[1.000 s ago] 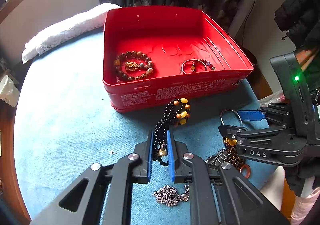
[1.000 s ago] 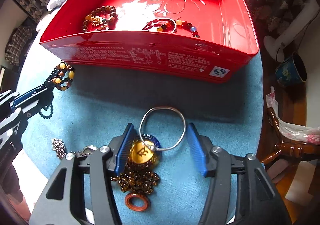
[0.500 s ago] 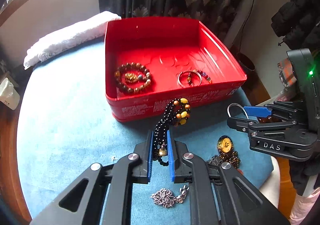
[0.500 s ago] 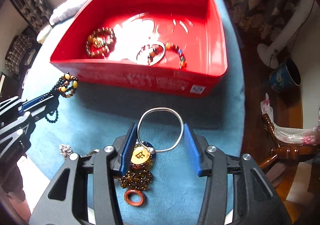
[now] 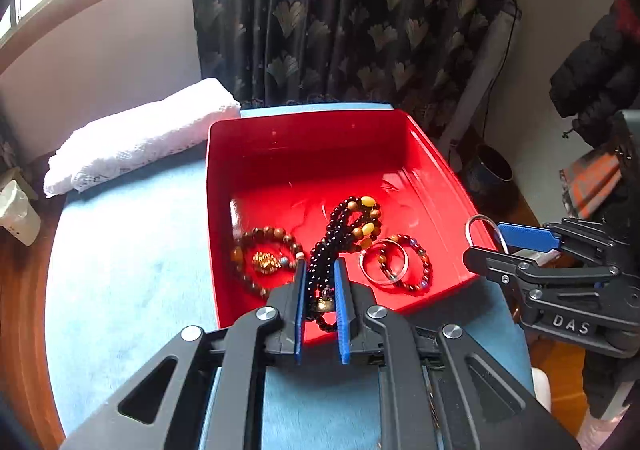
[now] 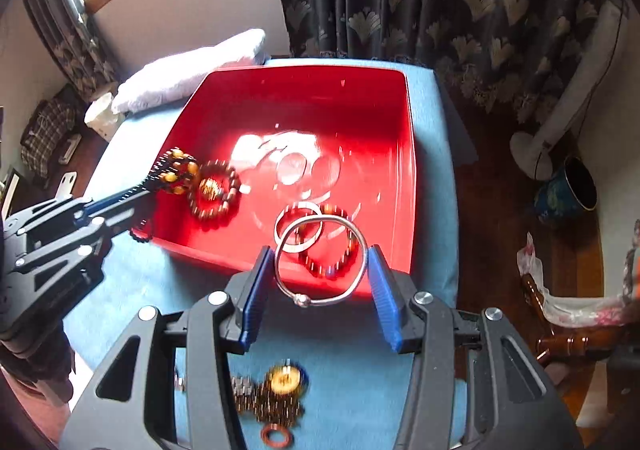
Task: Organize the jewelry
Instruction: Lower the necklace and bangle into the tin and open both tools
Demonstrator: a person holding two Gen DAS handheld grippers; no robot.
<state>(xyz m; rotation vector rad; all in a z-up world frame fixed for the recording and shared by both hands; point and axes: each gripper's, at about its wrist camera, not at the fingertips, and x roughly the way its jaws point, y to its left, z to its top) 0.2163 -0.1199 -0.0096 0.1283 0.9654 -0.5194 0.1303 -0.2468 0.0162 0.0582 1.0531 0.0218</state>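
My left gripper (image 5: 320, 270) is shut on a black bead necklace (image 5: 340, 226) with amber beads, held over the front of the red tin box (image 5: 304, 142). My right gripper (image 6: 320, 258) is shut on a silver bangle (image 6: 320, 226), lifted above the box's near rim (image 6: 224, 262). It also shows in the left wrist view (image 5: 508, 246) at the box's right edge. Inside the box lie a brown bead bracelet (image 5: 260, 246), a silver ring (image 5: 384, 262) and a dark red bead bracelet (image 5: 420, 262).
The box stands on a blue cloth table (image 5: 120, 270). A gold pendant with brown chain (image 6: 280, 390) and an orange ring (image 6: 276, 436) lie on the cloth under my right gripper. A white lace cloth (image 5: 132, 134) lies at the back left. Dark curtains hang behind.
Both grippers have risen and moved forward to the box: the left carried the black necklace over the front wall, the right lifted the silver bangle off the cloth to the rim.
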